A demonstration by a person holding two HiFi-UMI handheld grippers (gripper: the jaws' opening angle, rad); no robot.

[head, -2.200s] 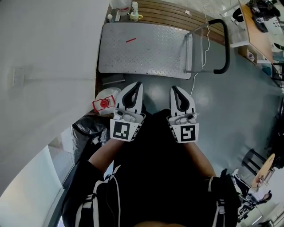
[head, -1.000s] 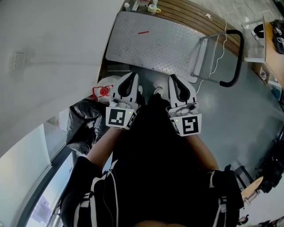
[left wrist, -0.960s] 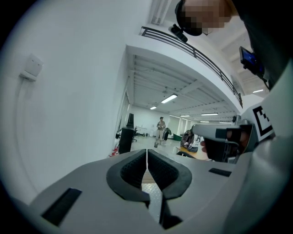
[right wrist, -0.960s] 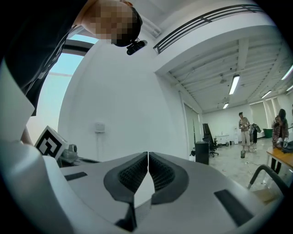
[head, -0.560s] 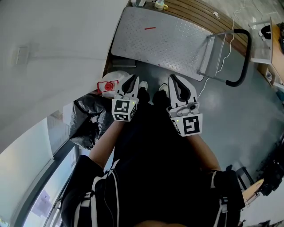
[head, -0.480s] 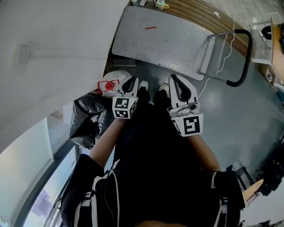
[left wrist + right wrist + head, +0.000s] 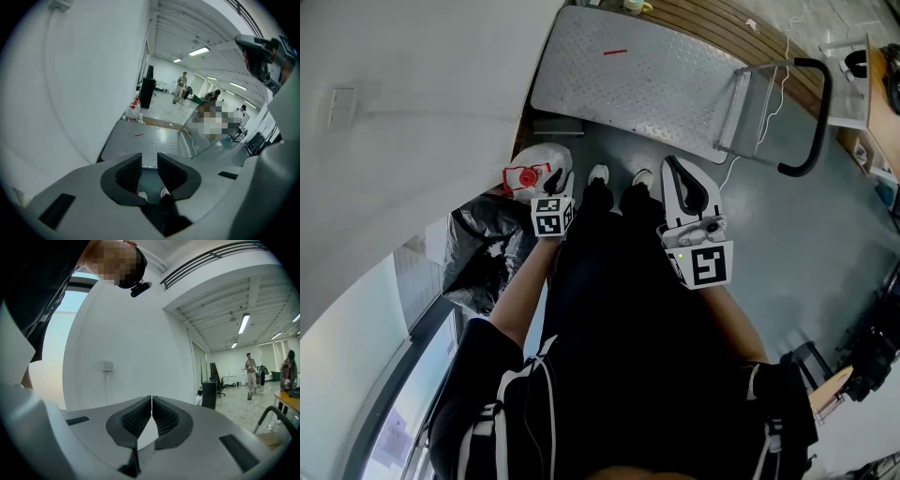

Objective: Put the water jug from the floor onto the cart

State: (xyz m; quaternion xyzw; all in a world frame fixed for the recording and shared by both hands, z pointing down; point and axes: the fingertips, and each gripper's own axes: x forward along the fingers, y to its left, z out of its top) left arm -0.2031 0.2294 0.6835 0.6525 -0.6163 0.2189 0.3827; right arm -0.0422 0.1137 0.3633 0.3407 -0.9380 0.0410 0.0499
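While the left gripper is pointing down at the floor, its jaws are standing a little apart, having just been opening, with only floor and shoe tips showing between them; the water jug is sitting on the floor by the wall, just beside that gripper, its red cap showing and its near side hiding behind the gripper; whether they are touching I cannot tell; the right gripper is hovering with jaws pressed together on nothing; the cart is waiting beyond, its far edge being cut off.
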